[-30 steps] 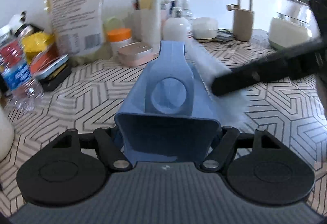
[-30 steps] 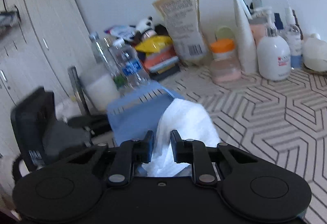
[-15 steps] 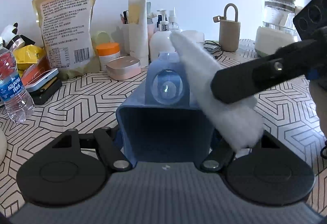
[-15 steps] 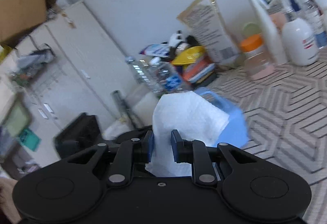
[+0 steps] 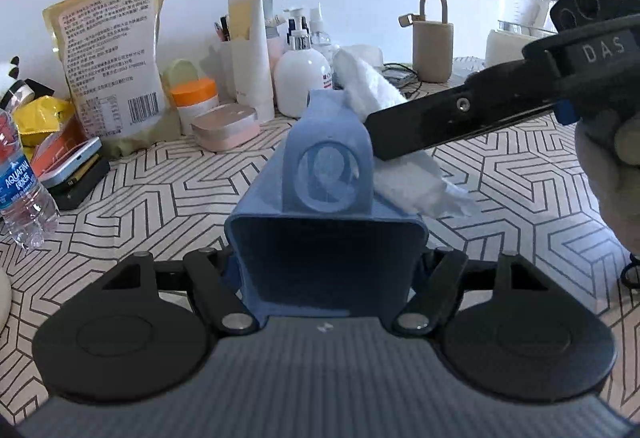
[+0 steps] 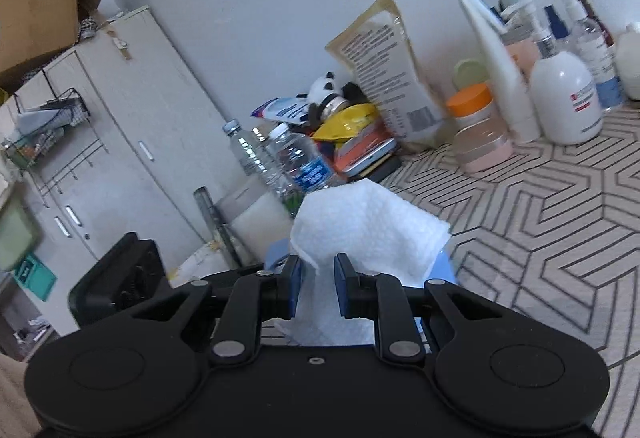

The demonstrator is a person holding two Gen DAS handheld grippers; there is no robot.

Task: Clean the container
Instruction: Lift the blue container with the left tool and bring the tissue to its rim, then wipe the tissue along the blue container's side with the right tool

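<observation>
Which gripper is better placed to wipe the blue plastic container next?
Right. The right gripper is shut on the white folded cloth, which lies against the blue plastic container. The left gripper is occupied, clamping that container's wide end.

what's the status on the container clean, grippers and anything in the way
Left gripper shut on blue plastic container. Right gripper shut on white folded cloth, pressed on its right side. Nothing in the way.

The left tool (image 5: 326, 270) grips the blue container (image 5: 326, 230) above the patterned tabletop (image 5: 160, 190), while the right tool (image 5: 374, 136) presses a white cloth (image 5: 404, 178) against its right side.
</observation>
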